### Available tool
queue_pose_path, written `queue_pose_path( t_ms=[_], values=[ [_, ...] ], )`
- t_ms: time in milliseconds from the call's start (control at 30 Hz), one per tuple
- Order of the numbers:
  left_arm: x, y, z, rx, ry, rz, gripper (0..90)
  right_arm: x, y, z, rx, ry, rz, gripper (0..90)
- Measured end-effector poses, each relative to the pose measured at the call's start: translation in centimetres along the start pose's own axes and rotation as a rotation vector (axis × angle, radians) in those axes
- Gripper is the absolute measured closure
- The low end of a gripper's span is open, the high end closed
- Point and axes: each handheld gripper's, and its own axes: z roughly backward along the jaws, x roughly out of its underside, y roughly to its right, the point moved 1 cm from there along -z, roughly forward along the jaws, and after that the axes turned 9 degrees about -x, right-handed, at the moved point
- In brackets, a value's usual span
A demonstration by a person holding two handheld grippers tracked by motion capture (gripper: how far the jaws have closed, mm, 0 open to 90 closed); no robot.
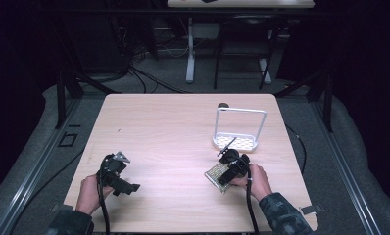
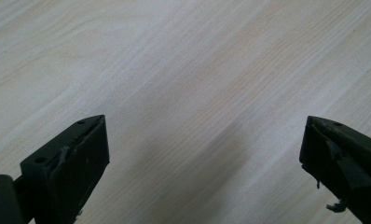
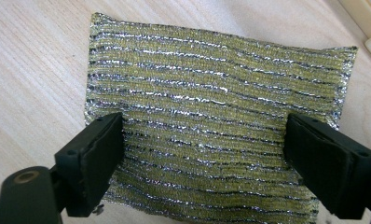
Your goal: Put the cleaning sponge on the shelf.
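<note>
- Pale wooden table (image 1: pixel 173 122), dark room behind.
- Flat yellow-green and silver striped scouring pad (image 3: pixel 216 126) lower right of centre in high view.
- Right gripper (image 3: pixel 204 154) astride pad, jaws apart, not pinching.
- Left gripper (image 2: pixel 204 154) lower left, released.
- White wire-handled rack (image 1: pixel 237 129) just beyond pad.

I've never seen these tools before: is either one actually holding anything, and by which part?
Nothing is held. The right gripper straddles the glittery scouring pad, jaws not gripping it. The left gripper is open over the bare table.
</note>
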Motion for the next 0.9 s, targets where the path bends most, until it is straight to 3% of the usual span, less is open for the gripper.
queue_pose_path(
  t_ms=[233,500,600,700,900],
  values=[
    [0.0,0.0,0.0,-0.001,-0.005,-0.003,1.4,0.0,-0.1,0.2,0.002,-0.003,-0.005,20.8],
    [0.0,0.0,-0.1,-0.005,-0.008,-0.008,1.8,0.2,0.2,0.8,0.010,0.033,-0.021,42.6],
    [0.0,0.0,0.0,-0.005,-0.007,-0.007,1.9,0.2,0.1,0.9,0.017,0.036,-0.022,47.1],
    [0.0,0.0,0.0,-0.006,-0.008,-0.005,2.0,0.3,0.0,0.9,0.022,0.062,-0.006,55.7],
    [0.0,0.0,0.0,-0.007,-0.007,-0.008,2.1,0.5,-0.3,1.3,0.008,0.089,-0.008,58.5]
  ],
)
